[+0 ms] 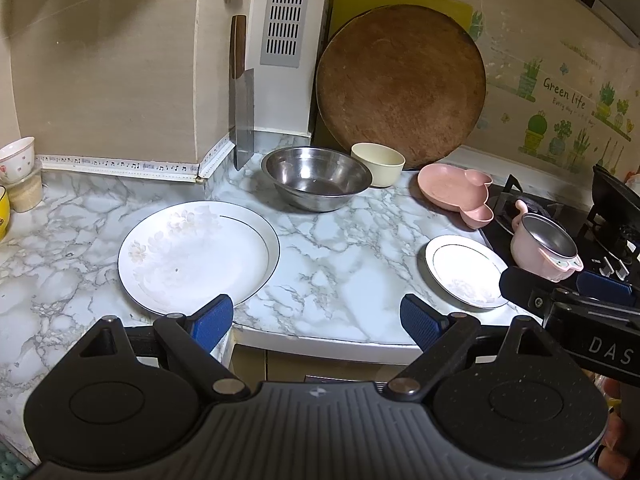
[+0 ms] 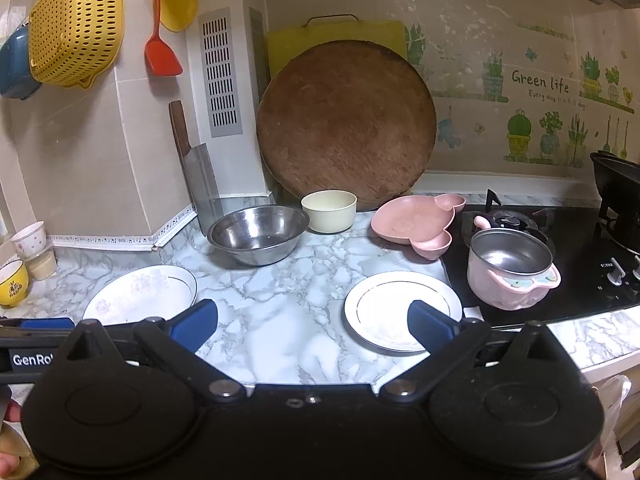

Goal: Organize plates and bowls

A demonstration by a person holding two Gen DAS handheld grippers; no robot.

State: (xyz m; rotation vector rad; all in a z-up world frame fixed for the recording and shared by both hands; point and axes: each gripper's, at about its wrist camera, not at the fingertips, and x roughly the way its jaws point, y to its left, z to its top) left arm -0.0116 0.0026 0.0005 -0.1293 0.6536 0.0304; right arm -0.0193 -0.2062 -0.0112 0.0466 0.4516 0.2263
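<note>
Marble-patterned worktop (image 2: 280, 320) carries scattered dishes, nothing stacked: both tools, left tool (image 1: 316, 316) and right tool (image 2: 312, 322), hang released near the front edge, so sorting seems unstarted, likely needing the small plate (image 2: 400, 308) carried onto the large plate (image 1: 196, 252).

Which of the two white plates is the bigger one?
The large white plate with the faded flowers, left of the steel bowl; the small white plate lies beside the stove.

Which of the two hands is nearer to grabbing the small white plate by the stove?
Right, probably: the right tool is open with the small plate just ahead, while the left tool faces the big plate.
</note>
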